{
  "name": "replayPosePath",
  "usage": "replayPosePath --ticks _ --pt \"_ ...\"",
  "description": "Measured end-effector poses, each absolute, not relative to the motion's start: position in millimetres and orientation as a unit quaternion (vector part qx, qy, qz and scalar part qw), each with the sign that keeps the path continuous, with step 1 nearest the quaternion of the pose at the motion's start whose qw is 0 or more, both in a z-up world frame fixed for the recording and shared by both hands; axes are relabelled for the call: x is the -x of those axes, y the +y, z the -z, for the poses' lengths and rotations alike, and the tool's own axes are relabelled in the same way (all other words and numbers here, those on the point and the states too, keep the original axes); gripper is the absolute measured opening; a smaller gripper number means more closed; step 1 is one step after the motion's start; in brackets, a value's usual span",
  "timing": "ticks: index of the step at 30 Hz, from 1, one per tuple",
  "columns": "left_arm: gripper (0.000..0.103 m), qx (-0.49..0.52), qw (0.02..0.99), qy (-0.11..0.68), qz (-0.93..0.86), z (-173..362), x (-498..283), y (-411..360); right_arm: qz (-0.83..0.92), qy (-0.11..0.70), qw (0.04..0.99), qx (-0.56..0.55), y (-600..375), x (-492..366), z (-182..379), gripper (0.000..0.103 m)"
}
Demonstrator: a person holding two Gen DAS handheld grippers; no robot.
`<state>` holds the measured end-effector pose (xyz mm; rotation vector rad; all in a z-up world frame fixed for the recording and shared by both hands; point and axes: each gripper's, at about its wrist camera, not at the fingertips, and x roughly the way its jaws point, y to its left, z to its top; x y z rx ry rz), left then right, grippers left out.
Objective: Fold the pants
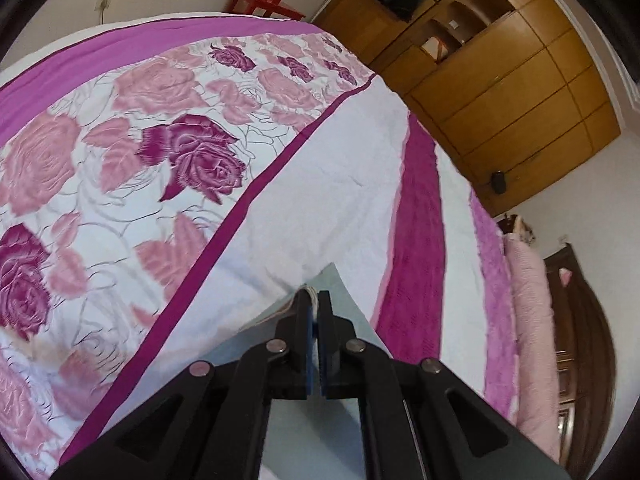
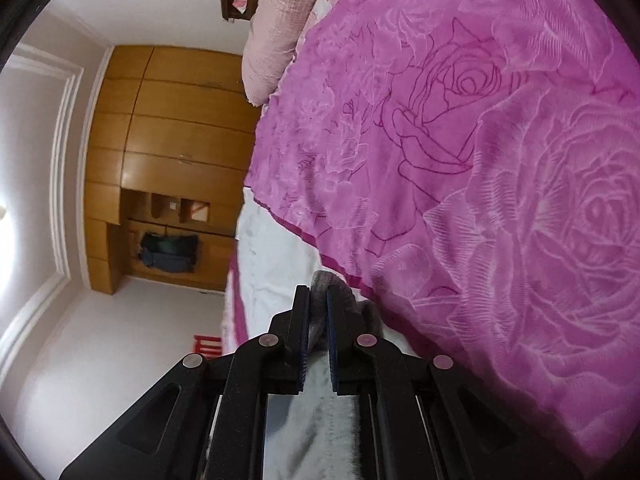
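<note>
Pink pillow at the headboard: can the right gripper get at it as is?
Probably not: the right gripper is shut on the pants, so its fingers are occupied. Nothing visibly blocks the way across the blanket to the pillow.

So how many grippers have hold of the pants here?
2. The left gripper pinches a pale grey-blue edge of the pants; the right gripper clamps a grey bunched part, above the bed.
</note>
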<state>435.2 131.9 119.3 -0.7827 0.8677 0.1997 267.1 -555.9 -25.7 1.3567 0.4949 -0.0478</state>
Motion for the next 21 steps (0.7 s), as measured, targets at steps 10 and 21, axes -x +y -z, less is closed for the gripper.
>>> replayPosePath --ticks 10,21 --pt "0.002 0.324 0.839 0.421 -0.116 -112 -503 99 0.069 0.226 0.704 -0.669 -549 -252 37 0.011" --pt "0.002 0.329 0.824 0.447 -0.114 -94 -532 87 0.150 0.194 0.728 -0.641 -573 -227 18 0.011"
